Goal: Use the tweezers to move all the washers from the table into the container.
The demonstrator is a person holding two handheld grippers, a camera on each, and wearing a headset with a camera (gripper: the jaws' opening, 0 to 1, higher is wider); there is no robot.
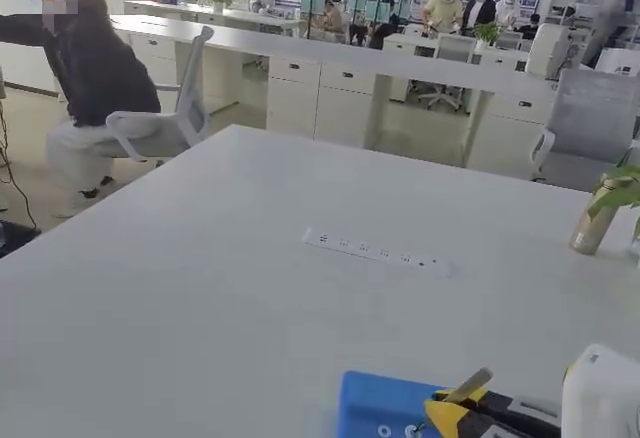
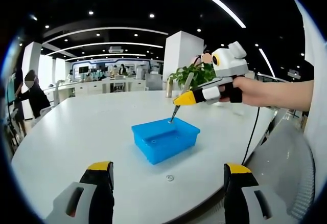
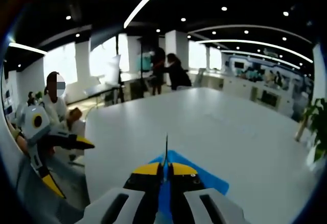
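Right gripper (image 3: pixel 165 169): jaws together, clamped on the tweezers (image 3: pixel 166 151), which ran straight out ahead of them. The tweezer tips stood over the blue container (image 2: pixel 164 139), just below and ahead of this gripper. The tips were too small to tell whether they carried anything.

Left gripper (image 2: pixel 167 169): jaws wide apart, holding nothing. One washer (image 2: pixel 169 177) lay flat on the table just ahead of it, between the lines of its two jaws. It was on the near side of the container and not touching it. In the head view, small rings lay on the container floor, probably washers.

Judgement: the step was a drop-off, with the table washer to fetch next.
- Lower the tips inside the walls before easing the squeeze, so a piece can't bounce out.
- For the flat washer, approach at a shallow tilt.
- Pinch across the rim and press lightly, since a hard squeeze may flick it away.
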